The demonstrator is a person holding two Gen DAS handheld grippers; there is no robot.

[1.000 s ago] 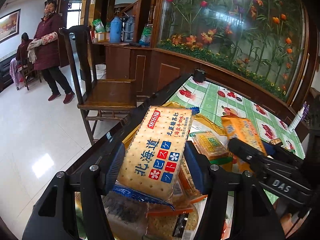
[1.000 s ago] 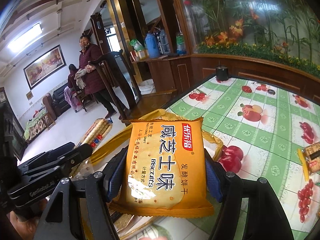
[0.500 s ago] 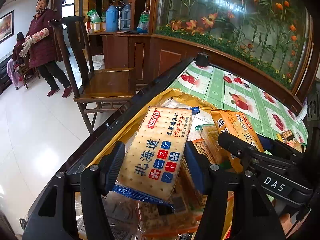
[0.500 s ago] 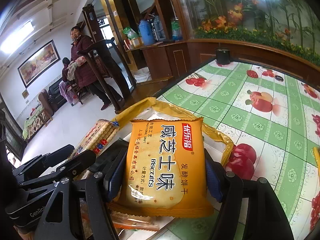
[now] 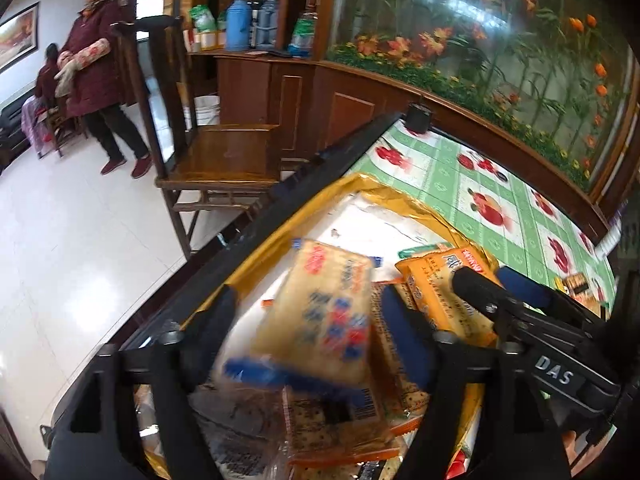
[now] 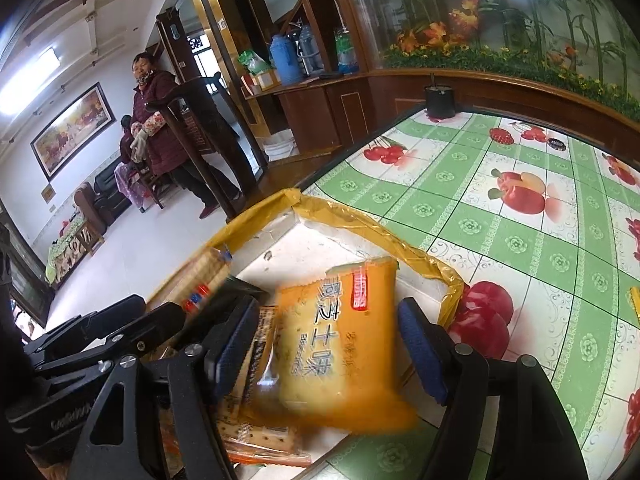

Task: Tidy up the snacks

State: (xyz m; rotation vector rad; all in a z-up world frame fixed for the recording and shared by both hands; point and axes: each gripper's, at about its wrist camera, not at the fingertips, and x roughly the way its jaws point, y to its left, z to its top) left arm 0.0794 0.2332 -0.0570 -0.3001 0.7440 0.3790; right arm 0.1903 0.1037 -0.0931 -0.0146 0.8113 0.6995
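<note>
Left wrist view: a table under a green fruit-print cloth carries, at its near corner, a white box rimmed with yellow tape, already holding several loose cracker packets. A wooden chair stands beyond the table edge, and a person in a dark red coat stands farther off.

Half a second earlier both tools were clamped on their packets above the box. Now the left gripper has just been opening: its blue pads stand clear on either side of the pale biscuit packet, which is motion-blurred and tilted, judged to be dropping onto the heap inside the box.

Right wrist view: the right gripper has likewise just been opening. A gap shows between its right pad and the orange biscuit packet, which is also blurred and sits lower between the jaws than before, over the white box interior.

Both releases thus occur together over the container. Judged from this, two more snacks are being deposited; a further packet at the right frame edge appears to remain on the cloth, so the sorting is probably unfinished.
</note>
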